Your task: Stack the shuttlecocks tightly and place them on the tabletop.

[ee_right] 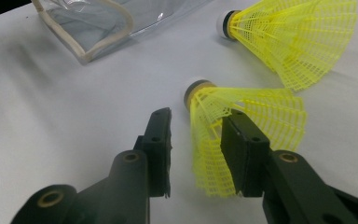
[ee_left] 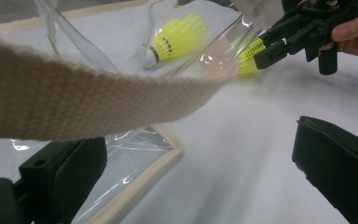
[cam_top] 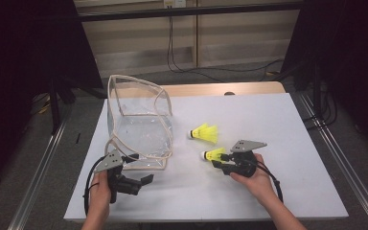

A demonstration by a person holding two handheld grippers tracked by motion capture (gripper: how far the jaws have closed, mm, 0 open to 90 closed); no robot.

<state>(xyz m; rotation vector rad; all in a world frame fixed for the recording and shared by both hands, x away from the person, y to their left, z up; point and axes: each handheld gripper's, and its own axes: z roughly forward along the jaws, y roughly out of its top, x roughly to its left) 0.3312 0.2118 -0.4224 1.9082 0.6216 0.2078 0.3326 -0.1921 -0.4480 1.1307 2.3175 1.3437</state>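
Two yellow shuttlecocks lie on the white table [cam_top: 278,143]. The nearer shuttlecock [cam_top: 213,154] [ee_right: 265,109] rests on its side, with its white cork pointing towards the bag. My right gripper [cam_top: 219,160] [ee_right: 196,119] has its jaws around the near edge of this skirt. One jaw lies against the mesh and a gap still shows at the other. The second shuttlecock [cam_top: 205,133] [ee_right: 298,32] lies just beyond. My left gripper [cam_top: 141,168] [ee_left: 198,140] stands wide open at the front corner of the clear bag [cam_top: 139,120]. The bag's beige strap [ee_left: 98,98] crosses above one jaw.
The clear bag with beige trim stands open-mouthed at the table's left. A wooden table edge [cam_top: 220,89] shows behind the white sheet. Metal rails [cam_top: 335,158] run along both sides of the table.
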